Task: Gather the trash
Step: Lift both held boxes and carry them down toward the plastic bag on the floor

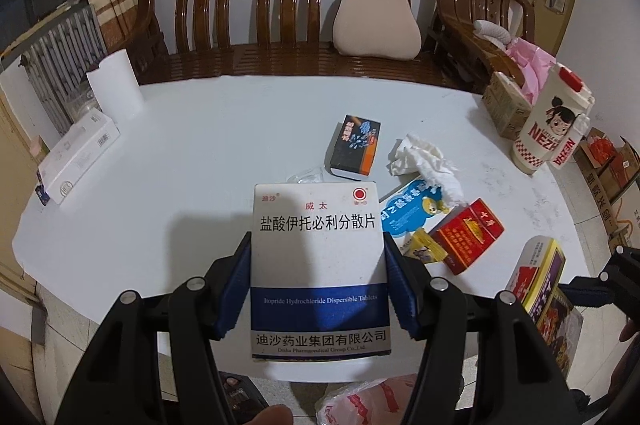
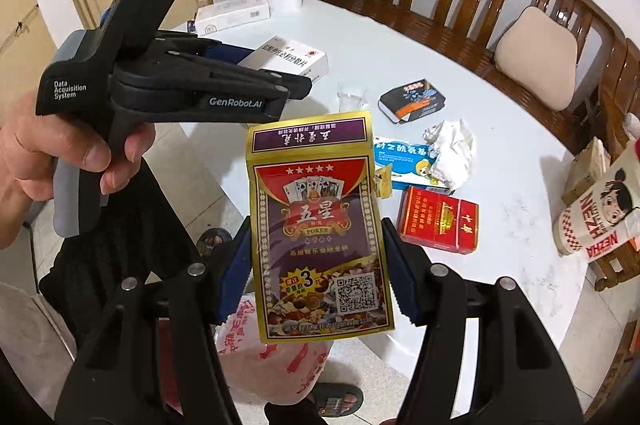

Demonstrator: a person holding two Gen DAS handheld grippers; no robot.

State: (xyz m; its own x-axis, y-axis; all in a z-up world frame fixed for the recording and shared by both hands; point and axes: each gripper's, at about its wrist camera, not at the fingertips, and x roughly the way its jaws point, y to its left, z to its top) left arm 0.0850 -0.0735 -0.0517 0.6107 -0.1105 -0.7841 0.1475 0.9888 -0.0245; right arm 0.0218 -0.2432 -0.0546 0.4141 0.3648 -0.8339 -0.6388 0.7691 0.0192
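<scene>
My left gripper (image 1: 318, 281) is shut on a white and blue medicine box (image 1: 318, 249), held above the near edge of the white table (image 1: 180, 165). My right gripper (image 2: 318, 265) is shut on a gold and purple poker card box (image 2: 320, 233), held over the table edge; this box also shows in the left wrist view (image 1: 538, 277). On the table lie a crumpled tissue (image 1: 426, 161), a red cigarette pack (image 1: 466, 235), a black and orange box (image 1: 354, 147), a blue and white packet (image 1: 408, 211), a small yellow wrapper (image 1: 424, 251) and clear plastic film (image 1: 306, 175).
A red and white plastic bag (image 2: 276, 353) sits on the floor below the grippers. A NEZHA cup (image 1: 550, 121), a paper roll (image 1: 116, 87) and white boxes (image 1: 78, 155) stand on the table. A wooden bench (image 1: 280, 5) with a cushion (image 1: 376, 21) is behind.
</scene>
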